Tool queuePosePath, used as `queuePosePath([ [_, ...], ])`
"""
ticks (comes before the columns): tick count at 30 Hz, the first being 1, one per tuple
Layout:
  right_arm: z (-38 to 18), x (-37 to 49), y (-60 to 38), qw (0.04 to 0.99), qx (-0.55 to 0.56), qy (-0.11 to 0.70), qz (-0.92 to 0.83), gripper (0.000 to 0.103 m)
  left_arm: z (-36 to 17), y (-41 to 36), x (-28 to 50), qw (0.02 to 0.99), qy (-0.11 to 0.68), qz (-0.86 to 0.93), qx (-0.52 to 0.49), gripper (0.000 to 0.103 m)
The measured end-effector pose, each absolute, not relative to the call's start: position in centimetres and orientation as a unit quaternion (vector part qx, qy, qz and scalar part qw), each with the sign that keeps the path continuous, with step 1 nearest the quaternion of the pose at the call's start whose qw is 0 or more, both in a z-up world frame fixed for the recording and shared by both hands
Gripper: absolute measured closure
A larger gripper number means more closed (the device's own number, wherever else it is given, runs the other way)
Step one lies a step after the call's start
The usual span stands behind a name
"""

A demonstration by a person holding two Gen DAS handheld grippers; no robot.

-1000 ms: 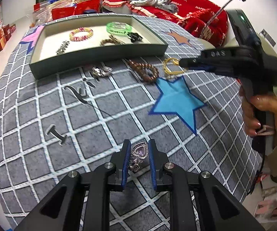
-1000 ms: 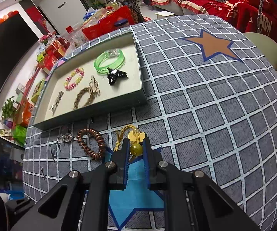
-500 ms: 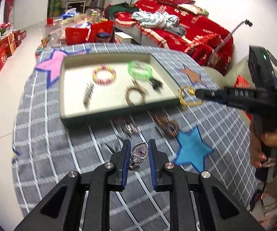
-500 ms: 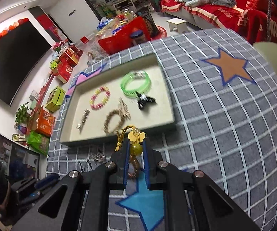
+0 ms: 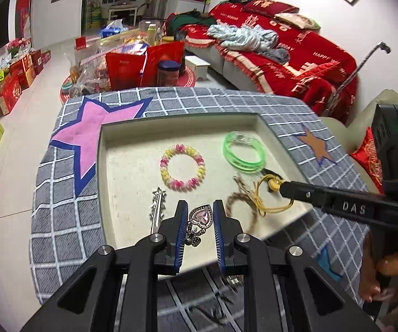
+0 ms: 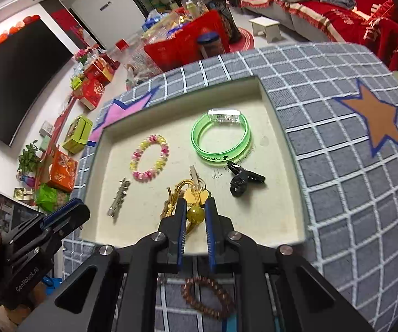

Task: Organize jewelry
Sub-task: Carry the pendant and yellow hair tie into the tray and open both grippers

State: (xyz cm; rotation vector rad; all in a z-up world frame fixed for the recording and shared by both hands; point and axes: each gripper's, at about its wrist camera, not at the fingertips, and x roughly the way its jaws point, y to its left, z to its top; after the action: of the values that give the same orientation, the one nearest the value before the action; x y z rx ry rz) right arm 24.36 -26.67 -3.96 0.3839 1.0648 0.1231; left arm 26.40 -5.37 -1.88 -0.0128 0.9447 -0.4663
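Note:
My left gripper (image 5: 199,210) is shut on a pink heart brooch (image 5: 200,217) and hangs over the near edge of the beige tray (image 5: 124,166). My right gripper (image 6: 194,207) is shut on a yellow cord bracelet (image 6: 194,213) with a round bead, above the tray (image 6: 281,221) floor. In the left wrist view the right gripper (image 5: 277,185) comes in from the right, the cord bracelet (image 5: 268,196) dangling from it. Inside the tray lie a pink-yellow bead bracelet (image 6: 149,157), a green bangle (image 6: 221,138), a black clip (image 6: 240,179), a silver hairpin (image 6: 118,196) and a brown braided bracelet (image 5: 240,207).
The tray rests on a grey checked cloth (image 6: 351,179) with star patches. A brown bead bracelet (image 6: 207,296) lies on the cloth below my right gripper. A person's hand (image 5: 381,274) holds the right gripper. Red sofa (image 5: 281,55), boxes and bags stand beyond the table.
Both grippers have moved from over the cloth toward the tray and now hang above it, each still holding its piece. The tray looks much nearer in both views.

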Motion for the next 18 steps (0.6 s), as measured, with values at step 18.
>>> queuePosePath([
  [18, -6.9, 26.5, -27.3, 0.846, 0.146, 0.512, 0.013, 0.088, -7.2, -8.1, 29.8, 0.848, 0.499, -0.168, 0.062, 0.068],
])
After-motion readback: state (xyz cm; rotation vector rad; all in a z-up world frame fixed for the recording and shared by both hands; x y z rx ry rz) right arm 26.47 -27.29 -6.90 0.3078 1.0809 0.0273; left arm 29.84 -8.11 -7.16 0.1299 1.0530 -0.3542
